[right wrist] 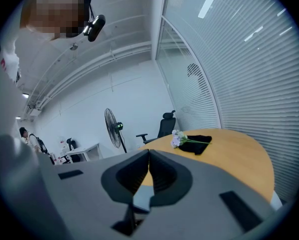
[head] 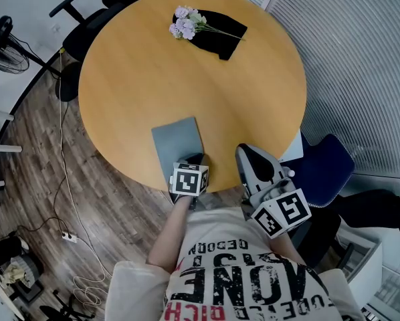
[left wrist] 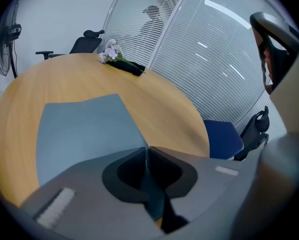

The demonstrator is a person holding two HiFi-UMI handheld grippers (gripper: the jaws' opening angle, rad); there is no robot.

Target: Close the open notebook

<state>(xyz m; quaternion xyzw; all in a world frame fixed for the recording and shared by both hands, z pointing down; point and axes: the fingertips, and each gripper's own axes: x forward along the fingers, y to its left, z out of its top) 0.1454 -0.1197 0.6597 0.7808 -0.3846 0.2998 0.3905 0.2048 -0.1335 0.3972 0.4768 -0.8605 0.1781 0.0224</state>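
The round wooden table [head: 120,79] is ringed by a blue chair [head: 327,169] and a black office chair [head: 86,19]. A black cloth [head: 220,35] with flowers [head: 186,24] lies far across. The grey-blue notebook [head: 176,139] lies shut and flat near the front edge. The left gripper [head: 196,159] is clenched at its near corner, and the right gripper [head: 247,154] is clenched empty beside it.

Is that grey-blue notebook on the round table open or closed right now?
Closed. The notebook lies flat showing only its plain grey-blue cover; no pages or spread halves are visible.
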